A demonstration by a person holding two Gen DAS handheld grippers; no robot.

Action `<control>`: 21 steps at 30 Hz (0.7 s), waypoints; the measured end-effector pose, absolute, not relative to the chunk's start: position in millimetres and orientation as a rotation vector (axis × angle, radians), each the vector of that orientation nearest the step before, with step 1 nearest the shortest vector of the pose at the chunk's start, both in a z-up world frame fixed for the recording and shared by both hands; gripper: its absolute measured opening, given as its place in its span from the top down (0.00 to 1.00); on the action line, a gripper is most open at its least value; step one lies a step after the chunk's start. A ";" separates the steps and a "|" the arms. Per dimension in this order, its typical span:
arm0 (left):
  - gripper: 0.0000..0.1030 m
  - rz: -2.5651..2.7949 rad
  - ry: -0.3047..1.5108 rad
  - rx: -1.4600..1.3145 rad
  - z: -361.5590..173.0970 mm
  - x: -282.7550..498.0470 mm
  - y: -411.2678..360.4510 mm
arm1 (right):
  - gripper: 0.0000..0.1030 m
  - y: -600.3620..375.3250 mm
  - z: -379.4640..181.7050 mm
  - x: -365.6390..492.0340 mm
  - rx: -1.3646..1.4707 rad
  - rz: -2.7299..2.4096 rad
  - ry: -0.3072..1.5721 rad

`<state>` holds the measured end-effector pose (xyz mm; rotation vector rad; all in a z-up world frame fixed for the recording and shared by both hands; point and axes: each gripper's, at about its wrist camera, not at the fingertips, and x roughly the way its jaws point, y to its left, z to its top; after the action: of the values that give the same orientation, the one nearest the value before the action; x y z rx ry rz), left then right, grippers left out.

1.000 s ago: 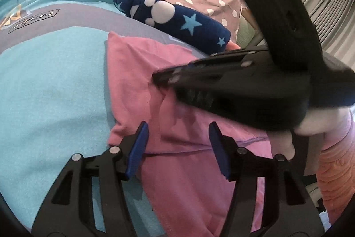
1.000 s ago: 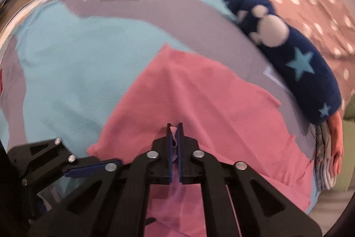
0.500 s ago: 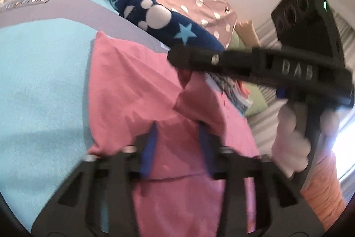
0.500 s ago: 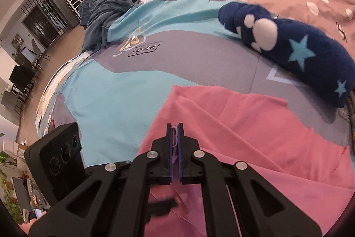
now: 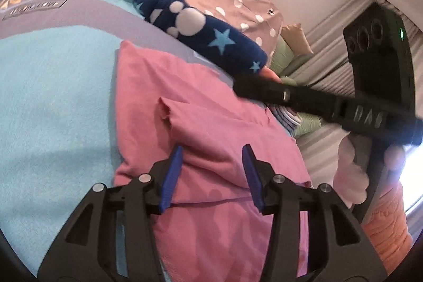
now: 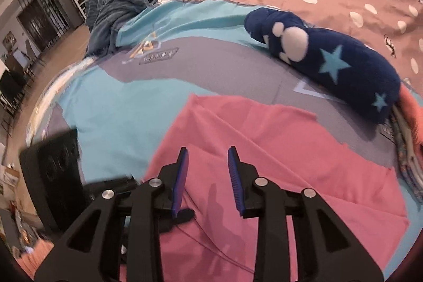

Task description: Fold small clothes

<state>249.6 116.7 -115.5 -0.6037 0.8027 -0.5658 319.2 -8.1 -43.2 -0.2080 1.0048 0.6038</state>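
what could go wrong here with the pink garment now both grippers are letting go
The left gripper is opening right over a raised fold of the pink garment; its blue pads could snag the cloth and drag the fold out. The right gripper, also opening, holds nothing, so the loose flap may slump. The navy star-print roll lies close beyond the garment and could get bumped.

Bright indoor light; window glare lower right; strong fisheye bending; motion-blurred edges; soft shadows.

The pink garment [image 5: 211,123] runs off the bottom edge in both views, partly covered by the gripper frames. The stack [image 6: 407,149] beyond the navy roll [image 6: 330,65] is cut by the right edge. The right gripper [image 5: 253,89] is blurred, its tips indistinct.
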 end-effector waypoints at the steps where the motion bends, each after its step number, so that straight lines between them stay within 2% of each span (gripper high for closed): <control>1: 0.55 -0.537 0.785 -0.587 -110.5 246.4 120.5 | 0.69 -11.5 -43.5 313.6 -0.237 0.592 0.982; 6: 0.54 -0.363 0.656 -0.573 -90.3 235.3 161.2 | 0.70 -17.1 -52.5 245.7 -0.496 0.574 0.735; 9: 0.52 -0.341 0.660 -0.652 -96.8 239.1 181.8 | 0.70 6.0 -75.6 209.1 -0.704 0.638 0.616; 15: 0.52 -0.342 0.696 -0.650 -103.8 245.3 182.0 | 0.72 33.7 -117.2 219.3 -0.864 0.601 0.629; 21: 0.52 -0.363 0.711 -0.634 -106.6 247.4 176.3 | 0.75 25.1 -115.4 252.3 -0.700 0.665 0.730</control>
<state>247.4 176.3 -106.6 -0.6339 0.7111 -0.3626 252.3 25.1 -115.4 -0.6997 0.7303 0.6649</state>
